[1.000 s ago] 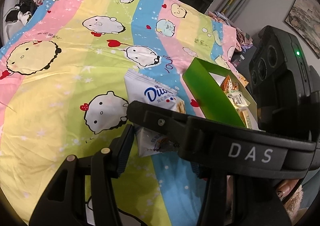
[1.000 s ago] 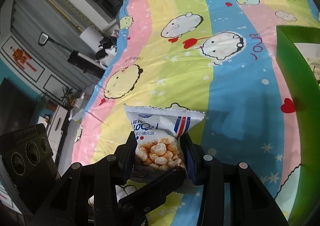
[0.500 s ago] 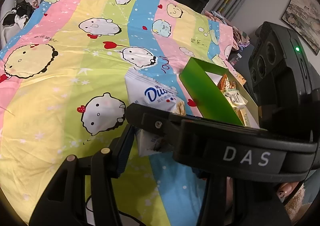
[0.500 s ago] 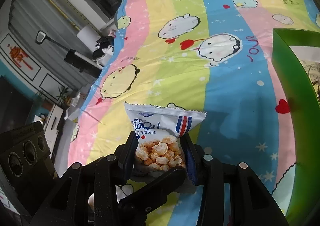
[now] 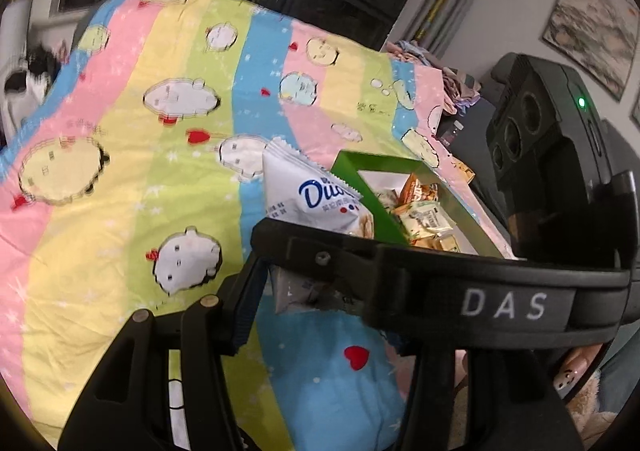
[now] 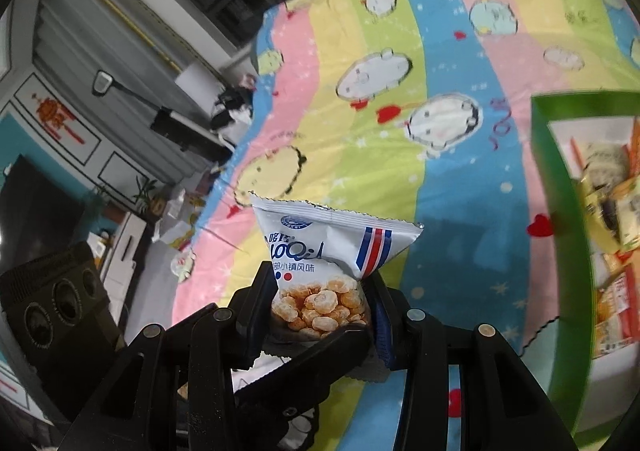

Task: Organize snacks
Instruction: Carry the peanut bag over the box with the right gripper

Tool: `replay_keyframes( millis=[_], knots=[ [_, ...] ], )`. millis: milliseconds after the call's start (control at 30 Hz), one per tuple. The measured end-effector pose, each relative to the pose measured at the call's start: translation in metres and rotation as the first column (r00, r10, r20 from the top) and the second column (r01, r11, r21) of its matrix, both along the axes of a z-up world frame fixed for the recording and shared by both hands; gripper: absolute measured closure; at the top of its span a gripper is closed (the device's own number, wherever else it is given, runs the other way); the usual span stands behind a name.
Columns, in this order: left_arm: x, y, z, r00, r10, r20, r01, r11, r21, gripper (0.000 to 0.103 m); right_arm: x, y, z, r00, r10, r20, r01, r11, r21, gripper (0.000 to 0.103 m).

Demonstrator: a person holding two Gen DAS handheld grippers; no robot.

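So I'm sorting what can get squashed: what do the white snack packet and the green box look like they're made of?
The white snack packet looks like thin plastic film, slightly glossy: it creases and has a zigzag sealed top edge, so it is soft. The green box looks like stiff card or thin board with a smooth, faintly shiny finish: flat straight walls and sharp corners. Plastic cannot be ruled out.

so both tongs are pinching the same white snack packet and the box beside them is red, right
Not quite: the box is green, not red, as the right wrist view shows. The rest holds: left tongs and right tongs both pinch the same white snack packet.
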State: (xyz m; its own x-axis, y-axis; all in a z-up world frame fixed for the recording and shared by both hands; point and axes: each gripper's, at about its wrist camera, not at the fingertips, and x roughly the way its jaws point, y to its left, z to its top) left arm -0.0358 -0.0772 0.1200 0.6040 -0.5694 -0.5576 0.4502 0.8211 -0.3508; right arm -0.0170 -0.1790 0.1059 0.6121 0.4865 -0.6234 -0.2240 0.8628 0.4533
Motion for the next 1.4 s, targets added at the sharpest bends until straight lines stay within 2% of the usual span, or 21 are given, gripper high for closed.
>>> replay_keyframes(
  millis=[200,567,933,1400],
  knots=[
    [-0.012,-0.009,0.016,0.999,0.014,0.045,-0.015,0.999,0.034,0.051,-0.013,-0.01,0.015,0.999,0.006,0.043,-0.008,0.999,0.036,0.057],
    [-0.026,-0.023,0.032,0.996,0.014,0.084,-0.018,0.998,0.056,0.051,-0.031,-0.023,0.032,0.996,0.008,0.089,-0.012,0.999,0.044,0.057],
    [-0.038,-0.032,0.045,0.993,0.025,0.115,-0.035,0.996,0.087,0.051,-0.043,-0.03,0.038,0.992,0.027,0.124,-0.034,0.998,0.061,0.057],
    [-0.046,-0.054,0.056,0.987,-0.007,0.161,-0.011,0.994,0.111,0.051,-0.058,-0.05,0.048,0.985,-0.009,0.17,-0.007,0.996,0.093,0.057]
  ],
)
